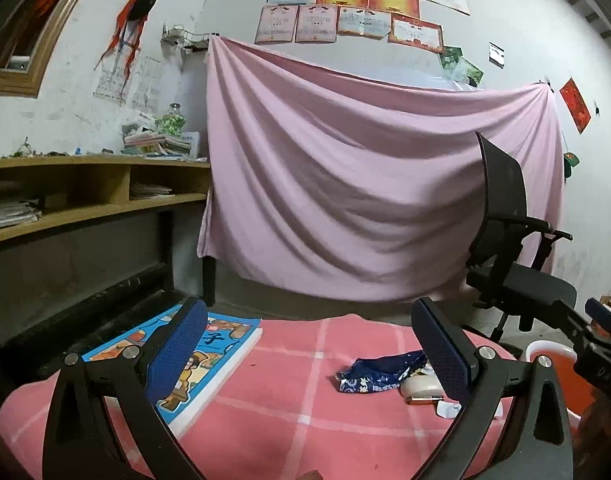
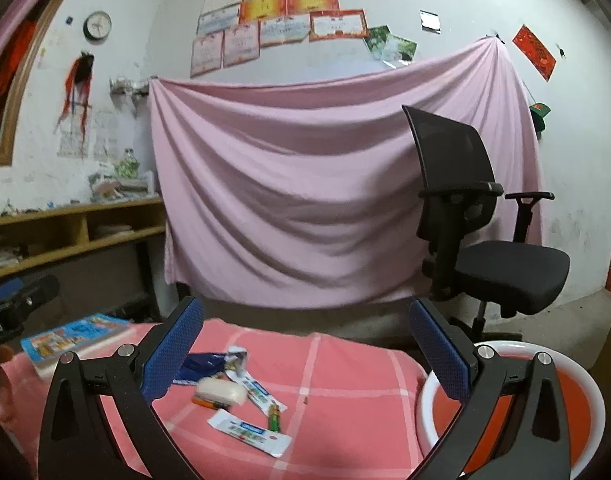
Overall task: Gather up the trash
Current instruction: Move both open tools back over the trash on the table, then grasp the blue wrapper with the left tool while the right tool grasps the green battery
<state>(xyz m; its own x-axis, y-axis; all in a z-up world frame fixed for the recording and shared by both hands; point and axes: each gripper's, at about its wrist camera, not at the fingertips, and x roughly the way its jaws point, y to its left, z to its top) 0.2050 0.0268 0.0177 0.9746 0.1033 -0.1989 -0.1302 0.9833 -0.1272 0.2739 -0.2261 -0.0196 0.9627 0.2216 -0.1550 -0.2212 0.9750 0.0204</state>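
Trash lies in a small heap on the pink checked cloth [image 2: 337, 376], and I take that heap as my landmark: a white wrapper [image 2: 247, 432] nearest me, a green lighter [image 2: 274, 417] just beside it, a pale soap-like bar [image 2: 221, 392] touching an orange lighter [image 2: 209, 402], a long striped wrapper [image 2: 257, 390], and a crumpled dark blue wrapper [image 1: 379, 372] at the heap's far side. My right gripper [image 2: 305, 352] hangs above the cloth with its jaws spread wide and holding nothing, the heap showing between its blue fingers [image 2: 173, 350]. My left gripper [image 1: 309, 354] is likewise wide and holding nothing, the heap low by its right finger. Left of the heap a picture book [image 1: 209, 354] lies flat on the cloth. Right of the heap, off the cloth's edge, stands a bin [image 2: 457, 424] with a white rim and an orange inside. Beyond the heap a black office chair [image 2: 485, 240] stands to the right, a wooden shelf [image 1: 85, 196] to the left, and a pink sheet [image 1: 365, 184] hangs across the far wall.
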